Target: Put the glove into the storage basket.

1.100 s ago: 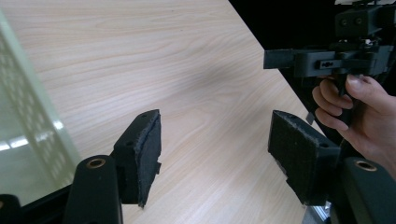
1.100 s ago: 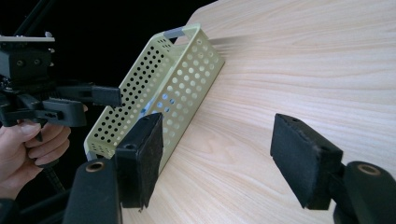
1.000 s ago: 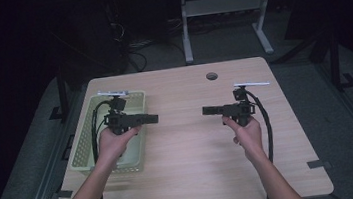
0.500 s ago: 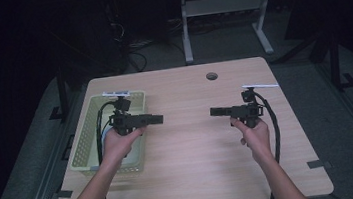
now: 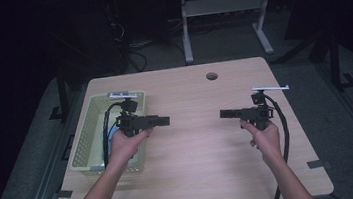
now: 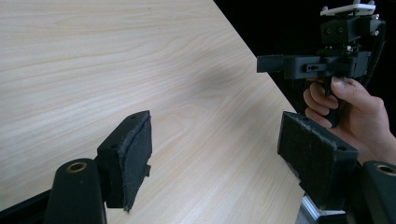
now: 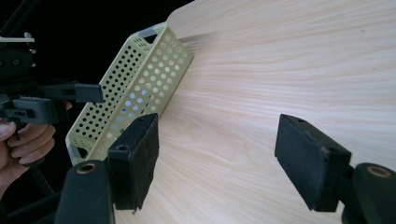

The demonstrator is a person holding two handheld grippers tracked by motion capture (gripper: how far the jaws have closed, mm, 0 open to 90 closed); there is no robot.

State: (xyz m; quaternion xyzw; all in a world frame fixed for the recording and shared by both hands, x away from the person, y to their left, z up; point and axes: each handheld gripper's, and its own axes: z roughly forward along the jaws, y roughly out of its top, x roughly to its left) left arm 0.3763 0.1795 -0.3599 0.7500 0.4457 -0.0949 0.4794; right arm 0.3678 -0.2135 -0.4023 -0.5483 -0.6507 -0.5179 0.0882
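My left gripper hangs over the right rim of a pale green perforated basket and points right across the table. Its jaws are open, have just been opening, and hold nothing between the pads. My right gripper is held above the right half of the table, pointing left at the other one. It is open too, its jaws have just been opening, and only bare wood shows between its pads. In the left gripper view the right gripper appears in a hand beyond the table's edge.
The light wooden table has a small round hole near its far edge. The basket stands along the left side, with the left gripper's cable trailing over it. Dark floor, cables and a metal stand lie beyond the table.
The right hand has carried its gripper to the right, away from the table's middle. The left gripper has barely shifted. The gap between the two grippers is wider.
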